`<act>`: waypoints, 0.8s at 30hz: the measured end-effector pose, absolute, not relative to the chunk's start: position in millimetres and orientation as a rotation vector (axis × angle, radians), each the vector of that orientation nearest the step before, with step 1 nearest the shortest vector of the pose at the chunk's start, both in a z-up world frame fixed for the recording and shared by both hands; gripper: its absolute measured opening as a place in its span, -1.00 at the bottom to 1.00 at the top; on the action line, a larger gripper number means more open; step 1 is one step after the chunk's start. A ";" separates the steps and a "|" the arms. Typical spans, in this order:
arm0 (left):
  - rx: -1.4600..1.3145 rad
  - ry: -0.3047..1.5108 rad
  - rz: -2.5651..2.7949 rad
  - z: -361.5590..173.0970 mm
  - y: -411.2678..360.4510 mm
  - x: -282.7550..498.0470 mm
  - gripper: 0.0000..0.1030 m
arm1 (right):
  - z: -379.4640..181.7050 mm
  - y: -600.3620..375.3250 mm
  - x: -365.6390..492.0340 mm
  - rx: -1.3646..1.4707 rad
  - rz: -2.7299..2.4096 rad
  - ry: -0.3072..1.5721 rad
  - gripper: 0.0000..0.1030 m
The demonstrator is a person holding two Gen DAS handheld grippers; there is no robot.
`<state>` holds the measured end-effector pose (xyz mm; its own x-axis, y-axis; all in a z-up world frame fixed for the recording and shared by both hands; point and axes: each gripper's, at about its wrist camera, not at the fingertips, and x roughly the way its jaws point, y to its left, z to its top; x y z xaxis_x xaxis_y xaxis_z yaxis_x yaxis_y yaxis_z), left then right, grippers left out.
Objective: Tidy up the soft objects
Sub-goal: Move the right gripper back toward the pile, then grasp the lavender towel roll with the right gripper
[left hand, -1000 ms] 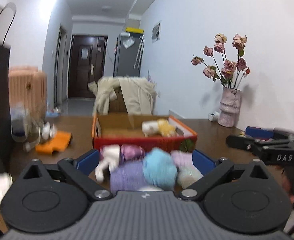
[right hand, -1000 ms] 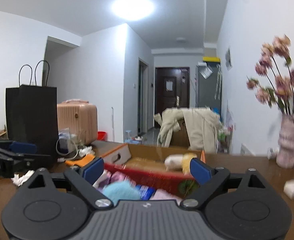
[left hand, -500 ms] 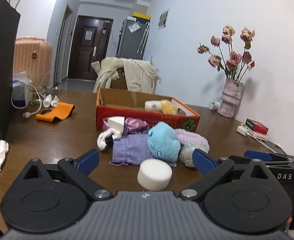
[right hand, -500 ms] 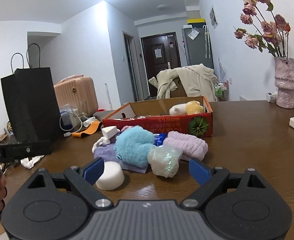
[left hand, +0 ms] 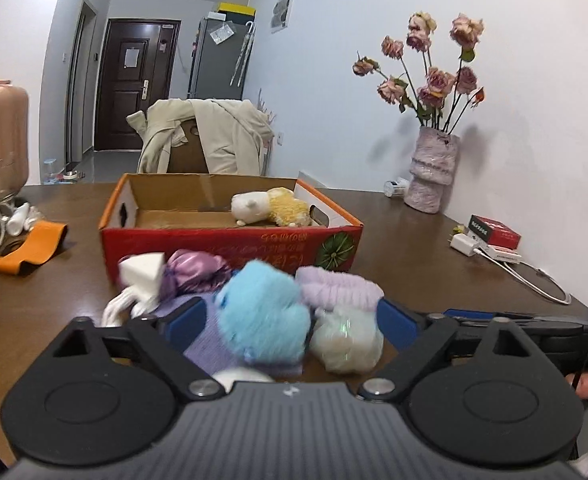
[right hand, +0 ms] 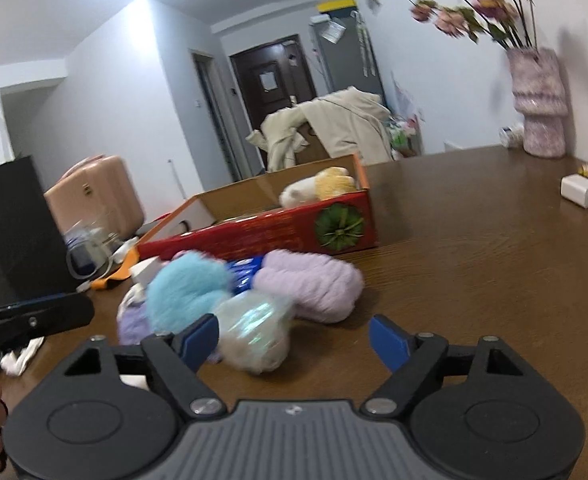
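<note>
A heap of soft things lies on the brown table [left hand: 414, 264] in front of a red cardboard box [left hand: 230, 248] that holds a yellow-and-white plush [left hand: 270, 210]. My left gripper [left hand: 292, 322] reaches into the heap, its jaws closing around the blue fluffy toy [left hand: 262, 320], with no pad pressing on it. A purple towel [left hand: 210, 348], a lilac roll [left hand: 338, 288] and a white wedge sponge [left hand: 142, 268] lie around it. My right gripper [right hand: 294, 338] is also closing, with a pale shiny ball [right hand: 254, 336] between its pads at the left one; the right pad is apart from it.
A vase of dried roses [left hand: 434, 172], a white charger with cable [left hand: 466, 244] and a red packet [left hand: 494, 232] stand at the right by the wall. An orange band [left hand: 26, 248], a black bag [right hand: 10, 232] and a crumpled tissue [right hand: 18, 356] are at the left.
Both grippers have moved forward and down into the heap and their jaws have narrowed. The right view has tilted. The round white sponge has slipped under the left gripper's body.
</note>
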<state>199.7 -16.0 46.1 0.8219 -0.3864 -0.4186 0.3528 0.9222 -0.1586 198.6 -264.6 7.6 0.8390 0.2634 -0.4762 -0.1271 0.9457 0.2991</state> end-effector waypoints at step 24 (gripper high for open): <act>-0.027 0.737 -0.444 4.6 -103.5 352.0 -0.17 | -33.6 -307.5 313.5 0.418 0.326 0.671 -0.43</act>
<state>352.0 -103.5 4.6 0.6519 -0.4008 -0.6438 0.3820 0.9069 -0.1778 313.5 -307.5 -33.6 0.7386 0.4194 -0.5278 -0.1561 0.8680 0.4714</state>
